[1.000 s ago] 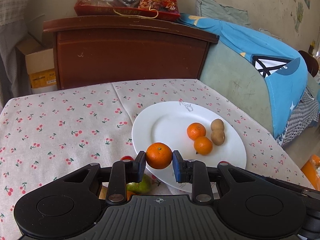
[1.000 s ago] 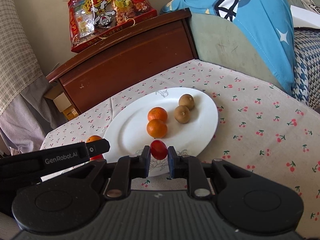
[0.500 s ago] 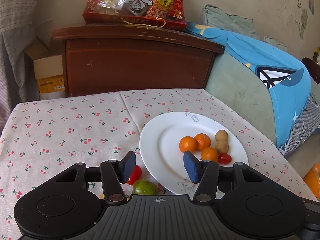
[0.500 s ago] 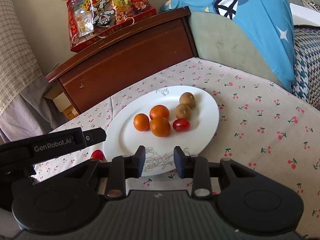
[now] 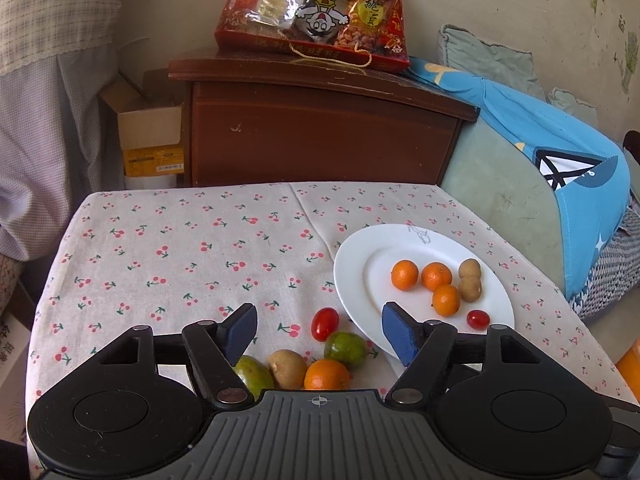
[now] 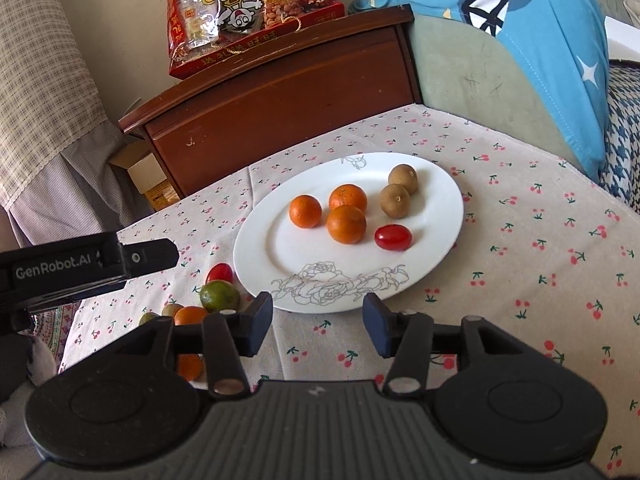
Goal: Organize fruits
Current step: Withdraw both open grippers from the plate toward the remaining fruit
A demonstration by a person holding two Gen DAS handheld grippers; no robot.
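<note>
We are finding both tools empty: the left gripper [image 5: 319, 334] is standing with its jaws spread wide, and the right gripper [image 6: 317, 325] is likewise gaping wide with nothing between its pads. The white plate [image 5: 352, 280] is sitting at centre right of the left view and upper centre of the right view, and we are counting on it three oranges [image 6: 346, 224], two brown fruits [image 6: 395, 200] and one red tomato [image 6: 393, 237], six pieces in all. The loose fruit is lying on the cherry-print tablecloth [image 5: 180, 256] just off the plate's left rim, at lower centre of the left view and lower left of the right view. There we are counting one cherry tomato [image 5: 325, 323], two green fruits [image 5: 345, 349], one brown fruit [image 5: 287, 368] and one orange [image 5: 327, 375], with a further orange patch in the right view partly hidden behind the tool, which we cannot confirm as a separate piece. We are judging the deciding relation thus: the cluster is lying directly ahead of and between the left tool's open jaws, while from the right tool it is lying well off to the left, so the left hand is the nearer. The cherry tomato's long axis is running roughly upright in the left view, crosswise to the jaws' closing line
</note>
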